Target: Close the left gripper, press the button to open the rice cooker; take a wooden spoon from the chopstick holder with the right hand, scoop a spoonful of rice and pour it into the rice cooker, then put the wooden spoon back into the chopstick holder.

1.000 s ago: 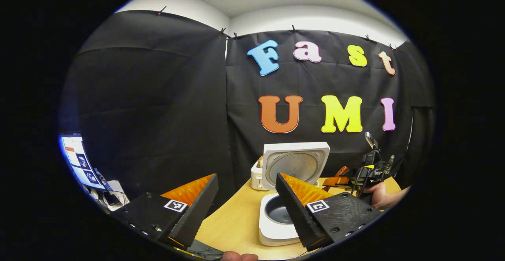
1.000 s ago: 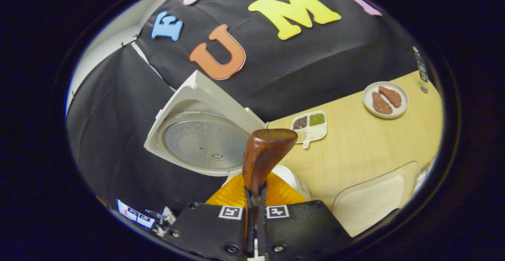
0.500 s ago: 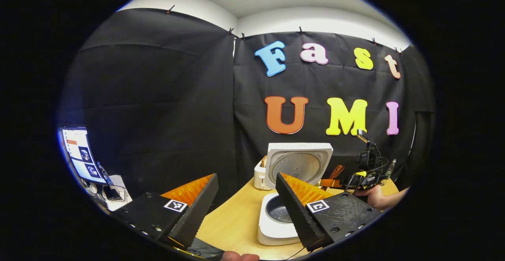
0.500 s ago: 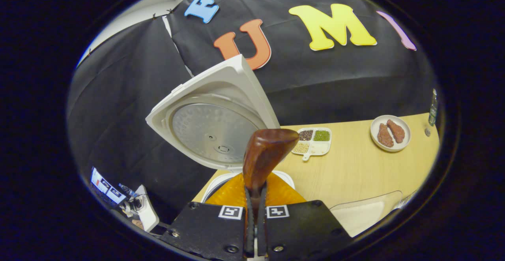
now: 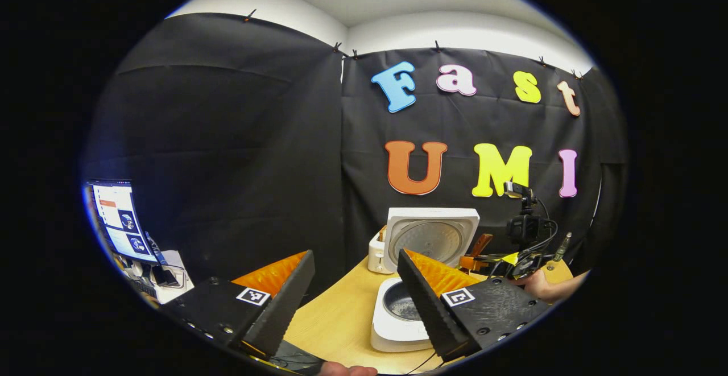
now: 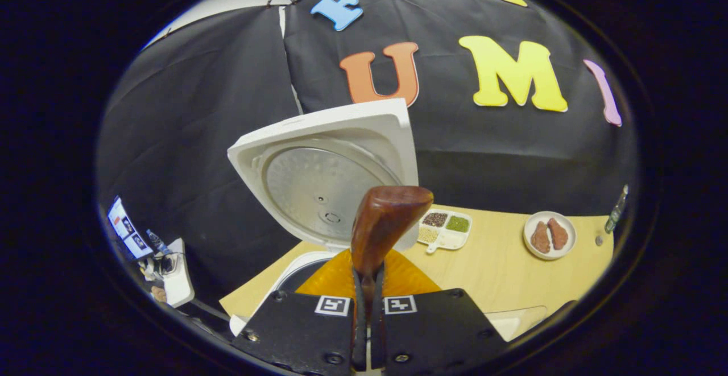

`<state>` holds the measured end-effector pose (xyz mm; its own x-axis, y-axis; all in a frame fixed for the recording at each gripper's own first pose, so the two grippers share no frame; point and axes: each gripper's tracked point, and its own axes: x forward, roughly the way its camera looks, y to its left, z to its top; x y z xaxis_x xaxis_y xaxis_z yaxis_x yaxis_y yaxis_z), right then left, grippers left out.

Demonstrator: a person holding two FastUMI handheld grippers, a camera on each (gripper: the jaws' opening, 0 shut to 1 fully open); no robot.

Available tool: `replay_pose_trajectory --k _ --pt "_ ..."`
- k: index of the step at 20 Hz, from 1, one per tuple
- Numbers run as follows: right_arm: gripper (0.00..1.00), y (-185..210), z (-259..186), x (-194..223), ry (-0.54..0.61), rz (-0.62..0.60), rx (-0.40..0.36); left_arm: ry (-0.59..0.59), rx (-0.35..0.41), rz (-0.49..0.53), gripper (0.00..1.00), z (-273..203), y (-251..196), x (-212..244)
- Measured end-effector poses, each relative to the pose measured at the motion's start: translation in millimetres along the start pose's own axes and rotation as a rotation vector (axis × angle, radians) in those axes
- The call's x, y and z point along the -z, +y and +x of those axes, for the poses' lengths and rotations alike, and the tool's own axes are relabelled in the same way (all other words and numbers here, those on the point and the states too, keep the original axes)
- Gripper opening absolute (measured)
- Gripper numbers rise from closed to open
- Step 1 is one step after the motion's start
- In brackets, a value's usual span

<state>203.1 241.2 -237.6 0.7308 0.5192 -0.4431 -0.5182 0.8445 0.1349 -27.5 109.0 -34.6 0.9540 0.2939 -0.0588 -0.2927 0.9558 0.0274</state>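
The white rice cooker stands on the wooden table with its lid raised; pale specks show in its dark pot. My left gripper is open and holds nothing, low and in front of the cooker. My right gripper is shut on the handle of the wooden spoon, whose brown bowl points up in front of the lid, above the cooker body. In the left gripper view the spoon and the right gripper hang right of the cooker. The white chopstick holder stands behind the cooker.
A divided tray of grains and a plate with two brown pieces lie on the table beyond the cooker. A small bottle stands far right. A pale container's rim shows low right. A monitor glows at the left.
My right gripper has swung level, so the cooker lid now stands upright in its view; it has also risen slightly beside the cooker. The left gripper has hardly moved.
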Motion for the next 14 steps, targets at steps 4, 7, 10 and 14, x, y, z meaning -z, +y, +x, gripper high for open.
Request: replay_pose_trajectory --k 4,7,10,14 --pt "0.08 9 -2 -15 -0.031 -0.099 0.005 0.001 0.006 -0.008 0.94 -2 -3 0" --pt "0.08 19 -5 -27 -0.062 -0.197 0.009 0.004 0.014 -0.011 0.94 -2 -8 2" --pt "0.08 32 -9 -35 -0.092 -0.302 -0.003 0.001 0.025 -0.013 0.94 -4 -10 1" --pt "0.08 46 -14 -43 -0.131 -0.436 -0.013 -0.003 0.032 -0.022 0.94 -3 -10 2"
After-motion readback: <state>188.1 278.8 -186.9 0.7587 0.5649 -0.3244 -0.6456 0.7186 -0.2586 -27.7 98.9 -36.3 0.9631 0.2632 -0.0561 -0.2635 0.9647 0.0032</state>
